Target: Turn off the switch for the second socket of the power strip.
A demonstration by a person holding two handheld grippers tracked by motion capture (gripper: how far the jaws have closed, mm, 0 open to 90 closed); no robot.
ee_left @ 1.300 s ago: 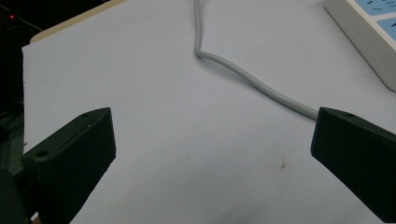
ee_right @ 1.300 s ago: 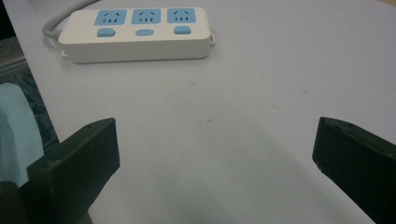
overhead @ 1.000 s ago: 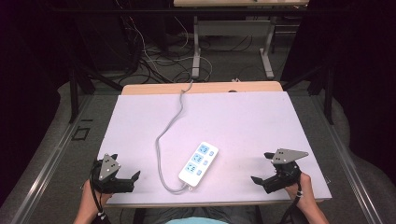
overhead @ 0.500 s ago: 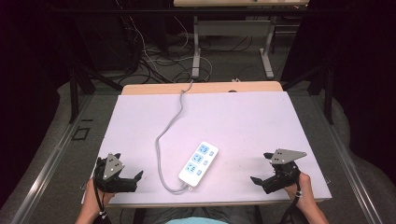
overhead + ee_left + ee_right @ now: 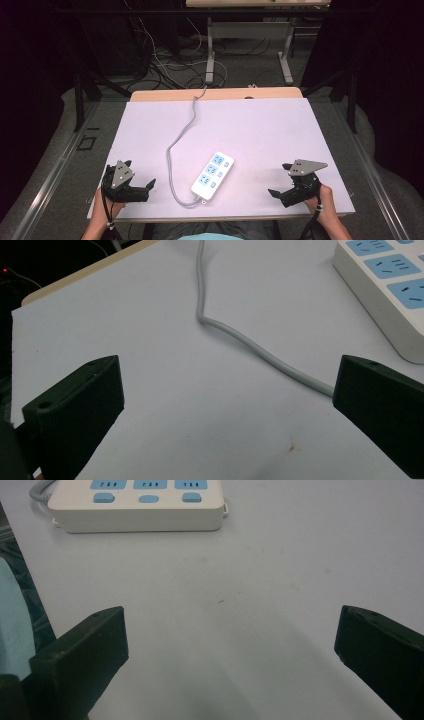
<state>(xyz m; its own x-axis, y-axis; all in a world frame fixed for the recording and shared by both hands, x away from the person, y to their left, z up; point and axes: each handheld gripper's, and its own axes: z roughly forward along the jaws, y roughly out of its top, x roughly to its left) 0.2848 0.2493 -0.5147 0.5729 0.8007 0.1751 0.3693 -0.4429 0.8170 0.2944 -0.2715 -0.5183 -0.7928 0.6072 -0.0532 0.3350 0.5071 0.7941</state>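
Dim lab, cables on floor beyond; pale lilac table top [image 5: 260, 125]. White plastic power strip with blue sockets [image 5: 212, 175] lies flat, near-centre, grey round cord [image 5: 172, 150] snaking toward far edge. Left gripper [image 5: 142, 189] near-left, jaws wide, empty. Right gripper [image 5: 278, 194] near-right, jaws wide, empty. Strip likely light, rigid, smooth; best gripped across long sides. Cord limp, would drag.

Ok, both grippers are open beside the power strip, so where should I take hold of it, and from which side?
Probably across the narrow width of the power strip, mid-body. It lies flat and slanted on the table, long sides bare. The cable leaves its near end on the left gripper's side, so the right gripper has the clearer approach, coming down over it with its jaws astride the two long edges.
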